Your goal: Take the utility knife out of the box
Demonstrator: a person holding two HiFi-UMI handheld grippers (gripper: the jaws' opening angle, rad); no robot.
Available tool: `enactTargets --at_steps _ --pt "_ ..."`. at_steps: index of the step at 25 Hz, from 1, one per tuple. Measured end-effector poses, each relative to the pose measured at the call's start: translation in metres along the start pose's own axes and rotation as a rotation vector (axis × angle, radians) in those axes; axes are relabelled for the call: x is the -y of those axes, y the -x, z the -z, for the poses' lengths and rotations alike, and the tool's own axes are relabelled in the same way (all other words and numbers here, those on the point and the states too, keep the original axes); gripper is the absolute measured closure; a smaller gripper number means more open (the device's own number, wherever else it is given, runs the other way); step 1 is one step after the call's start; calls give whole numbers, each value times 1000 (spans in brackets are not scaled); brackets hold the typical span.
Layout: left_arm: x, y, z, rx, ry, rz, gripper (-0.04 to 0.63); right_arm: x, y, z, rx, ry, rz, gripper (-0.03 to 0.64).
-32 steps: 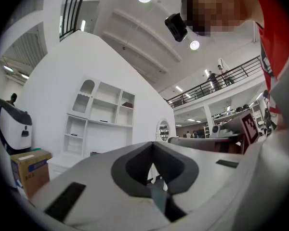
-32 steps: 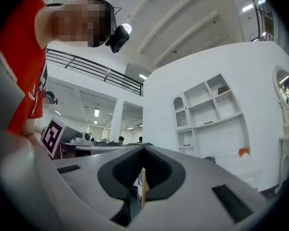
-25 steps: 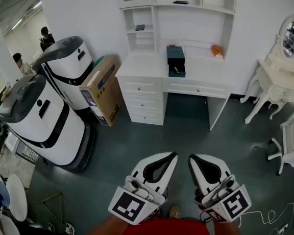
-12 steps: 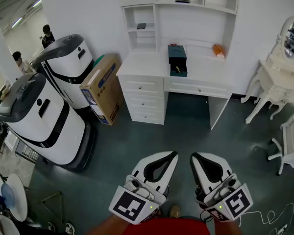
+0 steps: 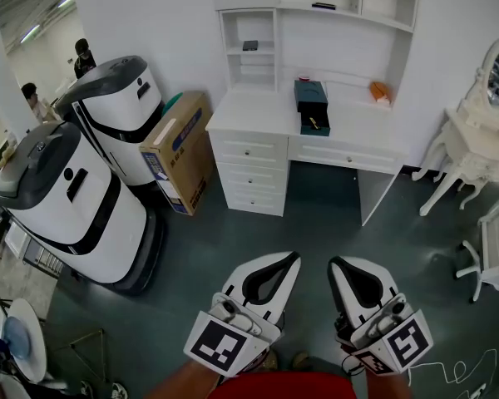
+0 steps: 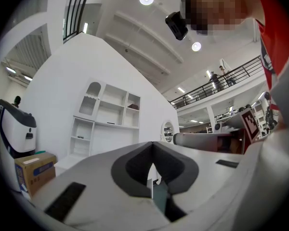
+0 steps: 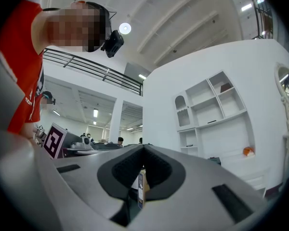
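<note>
Bottom center: L gripper (image 5: 293, 258) & R gripper (image 5: 333, 263) are pointing up-frame side by side over dark floor (image 5: 316, 214), jaws of both pressing together, nothing btwn. Top center, well apart: dark box (image 5: 311, 96) is sitting on white desk (image 5: 249, 110), small yellowish thing (image 5: 314, 124) lying in its open near half; can't tell if it's the utility knife.

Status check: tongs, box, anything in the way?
Left tongs shut, empty. Right tongs shut, empty. Box on desk, looks open, out of reach. Floor ahead looks clear.
</note>
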State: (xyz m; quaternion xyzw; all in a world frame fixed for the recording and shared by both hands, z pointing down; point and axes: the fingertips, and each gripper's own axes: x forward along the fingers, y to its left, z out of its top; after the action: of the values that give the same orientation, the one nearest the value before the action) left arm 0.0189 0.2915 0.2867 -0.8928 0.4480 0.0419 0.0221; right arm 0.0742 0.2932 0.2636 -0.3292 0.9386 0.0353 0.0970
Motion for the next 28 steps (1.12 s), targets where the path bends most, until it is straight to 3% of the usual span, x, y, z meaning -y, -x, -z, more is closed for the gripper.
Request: enactTargets --at_steps 7,15,28 --pt "-30 6 2 7 7 13 558 0 -26 3 -8 18 39 621" --pt "-68 -14 12 -1 20 -23 558 18 -58 22 -29 -2 28 621" --pt "-156 -130 25 -14 -13 -71 558 137 -137 43 -22 10 7 621"
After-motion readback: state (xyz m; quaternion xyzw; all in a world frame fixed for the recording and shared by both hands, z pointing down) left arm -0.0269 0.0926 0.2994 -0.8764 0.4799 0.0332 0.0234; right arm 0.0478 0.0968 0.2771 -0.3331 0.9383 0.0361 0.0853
